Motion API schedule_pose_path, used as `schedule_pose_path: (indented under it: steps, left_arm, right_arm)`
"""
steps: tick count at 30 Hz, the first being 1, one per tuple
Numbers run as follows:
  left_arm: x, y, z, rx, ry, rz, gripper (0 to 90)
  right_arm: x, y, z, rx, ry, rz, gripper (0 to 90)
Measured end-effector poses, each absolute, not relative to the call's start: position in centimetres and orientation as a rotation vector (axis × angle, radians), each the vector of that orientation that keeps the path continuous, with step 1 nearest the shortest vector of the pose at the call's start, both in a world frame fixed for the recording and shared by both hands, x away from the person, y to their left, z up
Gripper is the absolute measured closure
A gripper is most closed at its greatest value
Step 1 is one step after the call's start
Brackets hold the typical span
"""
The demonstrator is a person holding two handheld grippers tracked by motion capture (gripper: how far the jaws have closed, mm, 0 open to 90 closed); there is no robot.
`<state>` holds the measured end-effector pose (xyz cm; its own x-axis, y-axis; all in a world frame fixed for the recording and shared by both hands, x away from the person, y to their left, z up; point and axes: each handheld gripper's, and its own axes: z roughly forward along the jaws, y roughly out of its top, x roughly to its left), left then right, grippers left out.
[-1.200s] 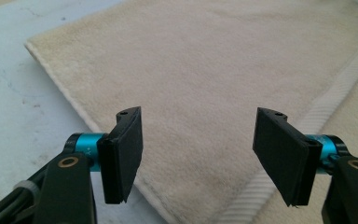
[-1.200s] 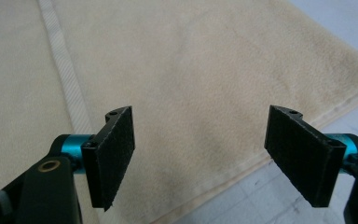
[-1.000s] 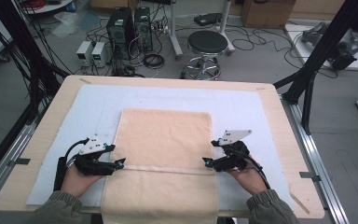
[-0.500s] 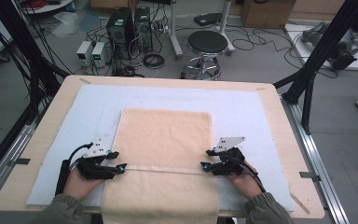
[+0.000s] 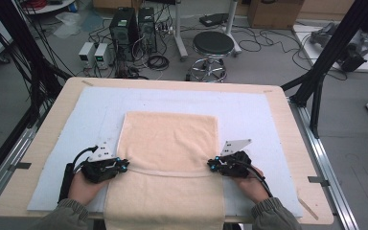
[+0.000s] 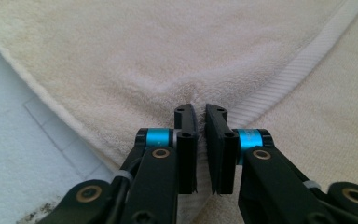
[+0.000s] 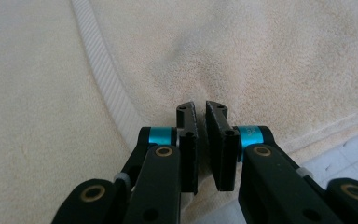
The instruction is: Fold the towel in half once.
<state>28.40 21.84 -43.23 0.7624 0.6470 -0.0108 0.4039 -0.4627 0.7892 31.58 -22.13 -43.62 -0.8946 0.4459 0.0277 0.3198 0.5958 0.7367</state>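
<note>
A beige towel lies folded on the pale blue mat, its lower part hanging over the table's front edge. A woven hem band crosses it between my hands. My left gripper is at the towel's left edge, shut on a pinch of the cloth; its own view shows the jaws nipping a fold of towel near the hem band. My right gripper is shut on the towel's right edge in the same way, cloth puckered between the jaws beside the hem band.
The mat covers most of a wooden table. Beyond the far edge stand a round stool, computer towers and floor cables. Black frame posts rise at the right and left.
Both grippers have slid slightly toward me along the towel's side edges and stay shut on the cloth. The towel lies as before.
</note>
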Motion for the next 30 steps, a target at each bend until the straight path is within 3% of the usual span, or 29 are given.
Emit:
schedule_pose_path:
  steps: [10,19,21,22,23,30]
  left_arm:
    - [26.2,22.5,-40.0,2.05,0.745,0.43,84.2]
    - [17.5,23.1,-38.2,2.093,0.603,0.332,83.3]
    - [16.4,23.4,-38.2,2.1,0.604,0.319,69.0]
    - [16.5,23.6,-38.2,2.091,0.616,0.321,58.2]
    - [16.8,23.8,-38.2,2.09,0.616,0.326,53.8]
    - [20.2,23.4,-39.4,2.065,0.672,0.386,42.0]
  right_arm:
    - [30.5,-22.9,-40.4,0.605,2.623,1.291,84.9]
    - [23.7,-23.9,-37.5,0.447,2.684,1.385,83.1]
    - [22.2,-24.0,-37.6,0.381,2.733,1.426,63.8]
    - [22.0,-24.1,-37.7,0.388,2.751,1.431,61.0]
    - [22.0,-24.2,-37.9,0.389,2.752,1.412,59.0]
    - [25.7,-23.9,-38.7,0.562,2.64,1.349,48.9]
